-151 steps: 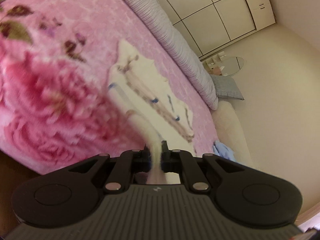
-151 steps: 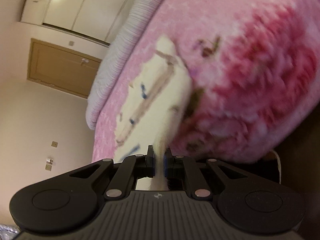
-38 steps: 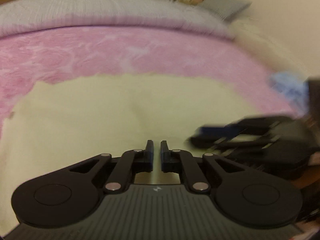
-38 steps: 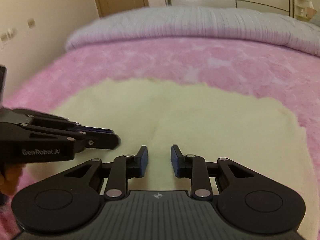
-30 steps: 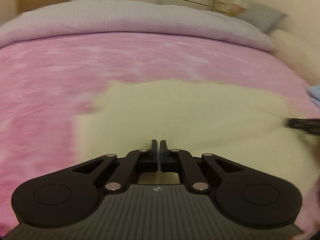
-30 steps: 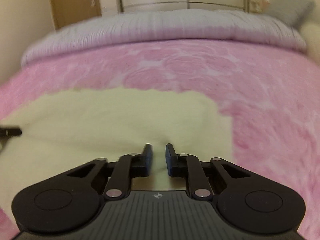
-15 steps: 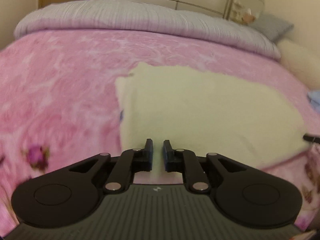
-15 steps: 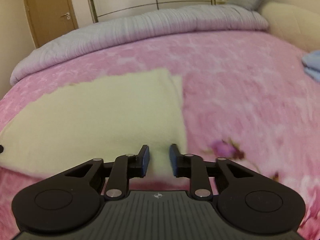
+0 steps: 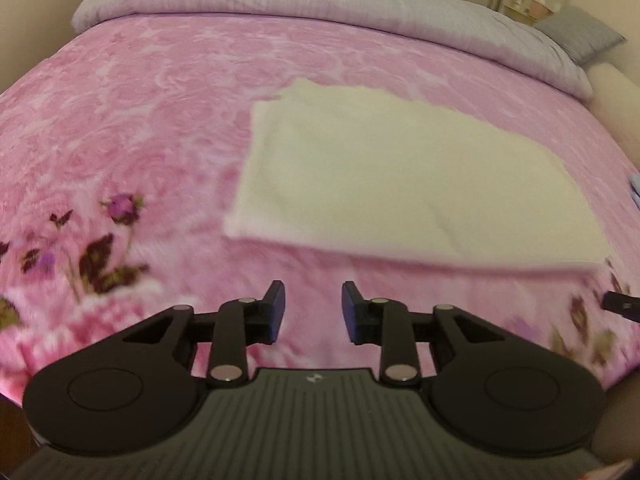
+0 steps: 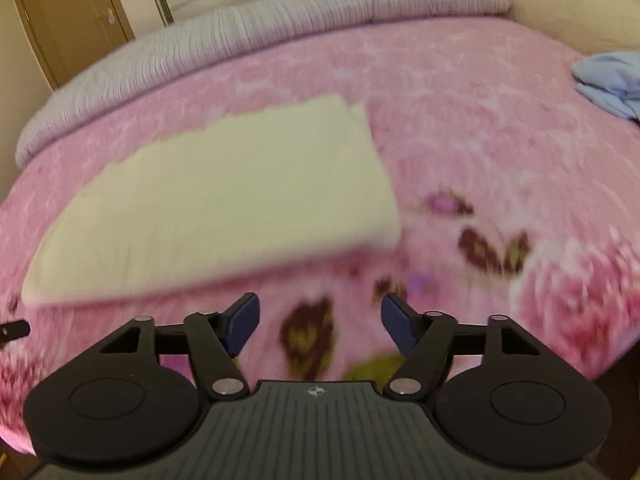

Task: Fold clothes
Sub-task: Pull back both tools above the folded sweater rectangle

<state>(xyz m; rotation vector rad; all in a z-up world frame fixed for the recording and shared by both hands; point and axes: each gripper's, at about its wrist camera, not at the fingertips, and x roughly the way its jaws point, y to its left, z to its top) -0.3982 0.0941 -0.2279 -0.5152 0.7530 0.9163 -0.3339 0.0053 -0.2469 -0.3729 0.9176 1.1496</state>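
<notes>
A cream garment (image 9: 404,184) lies folded flat as a rectangle on the pink floral blanket (image 9: 120,128). The right wrist view shows the same garment (image 10: 224,196) up and to the left. My left gripper (image 9: 312,308) hovers open over the blanket, just short of the garment's near edge, with nothing between its fingers. My right gripper (image 10: 318,320) is wide open near the garment's right near corner, also holding nothing. The right gripper's tip (image 9: 620,304) pokes in at the right edge of the left wrist view.
A grey ribbed duvet (image 10: 280,32) lies rolled along the far side of the bed. A light blue garment (image 10: 608,80) is bunched at the right edge, beside a cream cushion (image 10: 568,4). A brown door (image 10: 72,20) and wardrobe stand behind.
Both grippers let go of the cream garment, pulled back toward the near edge of the bed and opened wider. The garment now lies folded and still.
</notes>
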